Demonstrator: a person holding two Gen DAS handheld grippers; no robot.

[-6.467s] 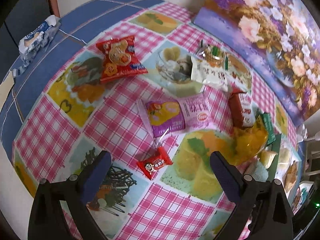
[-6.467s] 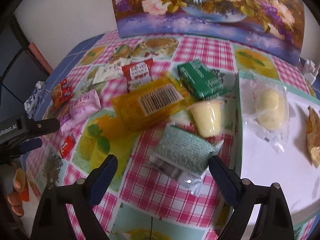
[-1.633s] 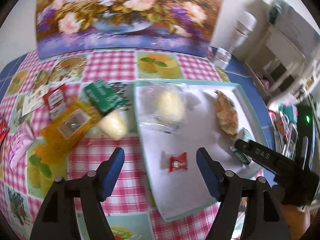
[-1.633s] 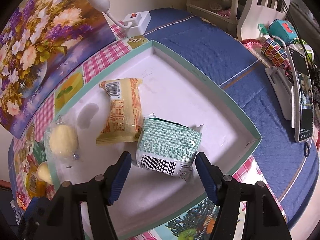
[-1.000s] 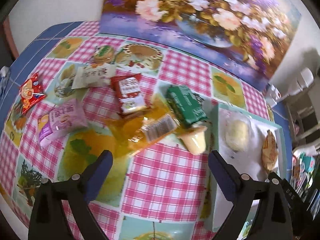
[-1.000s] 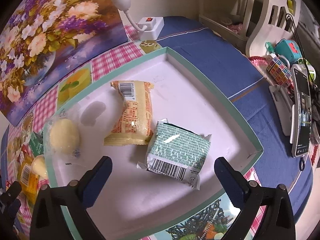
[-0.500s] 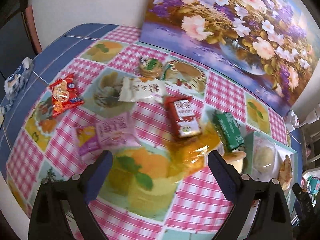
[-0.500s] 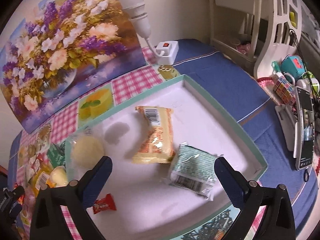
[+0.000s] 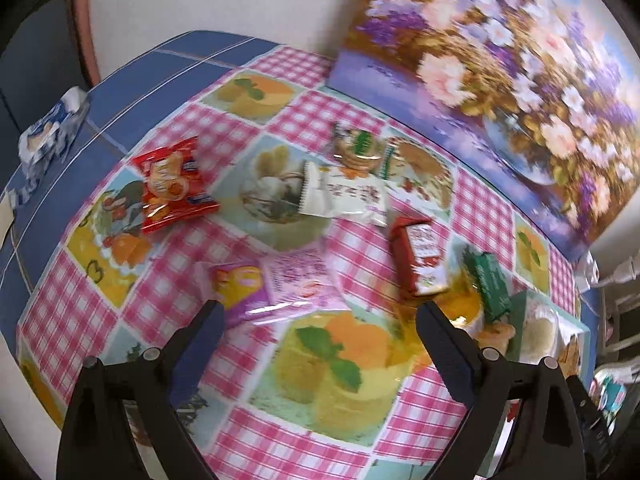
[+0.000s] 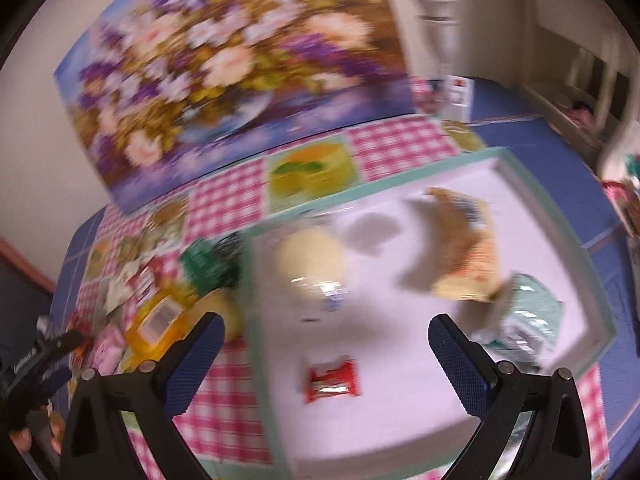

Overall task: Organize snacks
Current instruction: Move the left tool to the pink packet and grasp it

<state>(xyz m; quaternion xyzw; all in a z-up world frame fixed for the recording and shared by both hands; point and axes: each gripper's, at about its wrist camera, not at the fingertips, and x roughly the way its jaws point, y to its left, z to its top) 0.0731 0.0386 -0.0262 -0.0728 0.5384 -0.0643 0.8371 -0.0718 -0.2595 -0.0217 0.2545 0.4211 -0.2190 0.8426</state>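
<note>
My left gripper (image 9: 320, 332) is open and empty above the checked tablecloth, just short of a pink snack pack (image 9: 268, 280). Beyond lie a red snack bag (image 9: 172, 184), a white pack (image 9: 344, 196), a dark red pack (image 9: 420, 256), a green pack (image 9: 490, 280) and an orange bag (image 9: 460, 308). My right gripper (image 10: 324, 348) is open and empty over the white tray (image 10: 592, 264). In the tray lie a small red candy (image 10: 332, 378), a round yellow cake in clear wrap (image 10: 310, 260), a yellow pack (image 10: 468, 256) and a pale green pack (image 10: 528, 316).
A flower painting (image 9: 500, 40) leans on the wall behind the table. A blue-white wrapper (image 9: 52, 128) lies at the far left on the blue cloth. A power strip (image 10: 458, 96) and shelves stand to the right of the tray. The left gripper also shows in the right wrist view (image 10: 36, 364).
My left gripper has swung left away from the tray to the loose snacks near the pink pack. My right gripper has turned left over the tray; the view is blurred by motion.
</note>
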